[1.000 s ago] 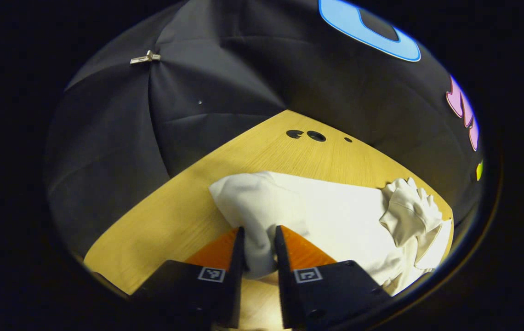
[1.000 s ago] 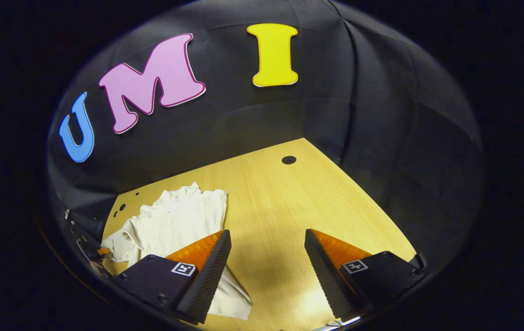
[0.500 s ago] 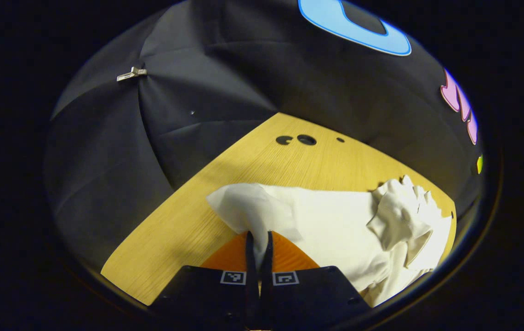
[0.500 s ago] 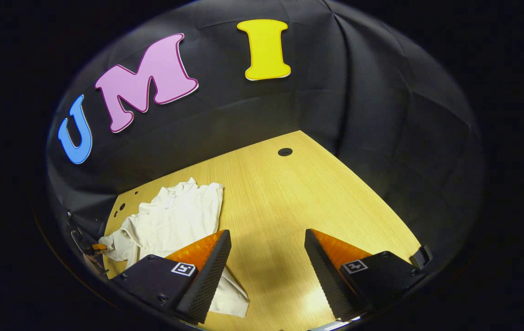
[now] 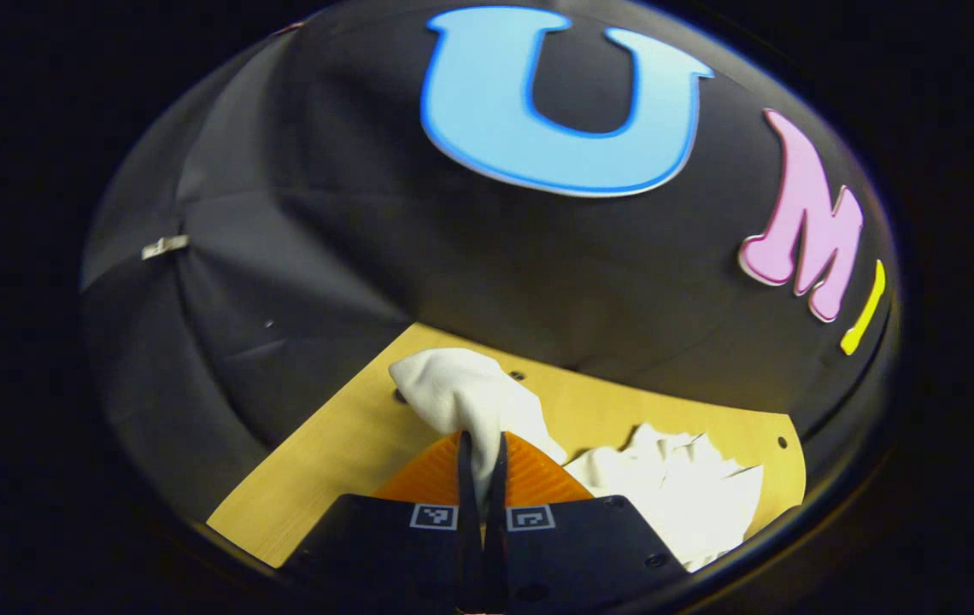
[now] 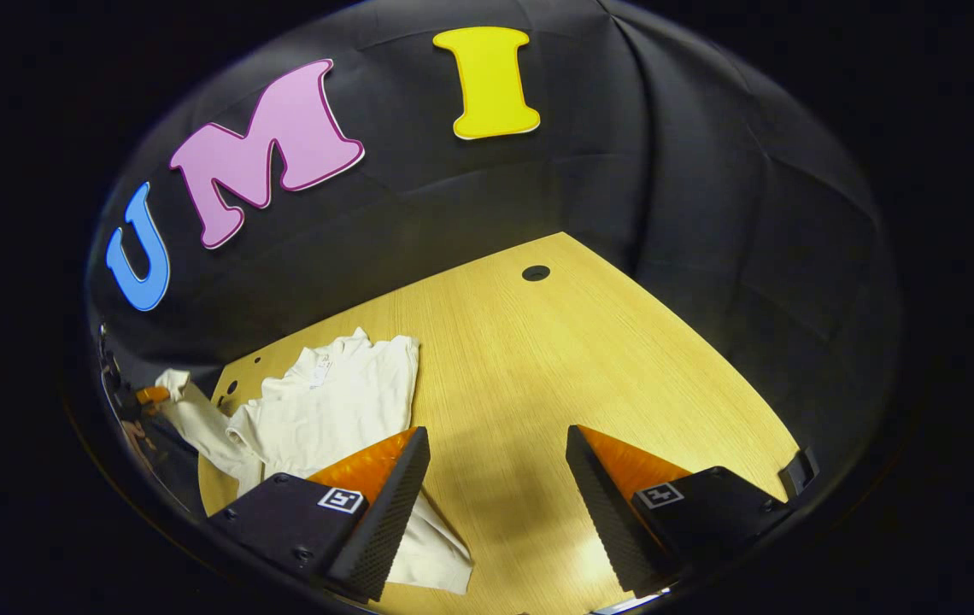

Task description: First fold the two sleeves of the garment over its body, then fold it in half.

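In the left gripper view, the left gripper (image 5: 480,453) at 6 o'clock is clamped tight on a white sleeve (image 5: 466,397), lifted above the wooden table (image 5: 342,444), with the rest of the shirt (image 5: 675,500) bunched at 4 o'clock. In the right gripper view, the right gripper (image 6: 495,478) hangs wide apart, holding nothing, over the table (image 6: 538,359); the shirt (image 6: 329,406) lies at 8 o'clock, its sleeve (image 6: 196,414) stretched toward 9 o'clock.
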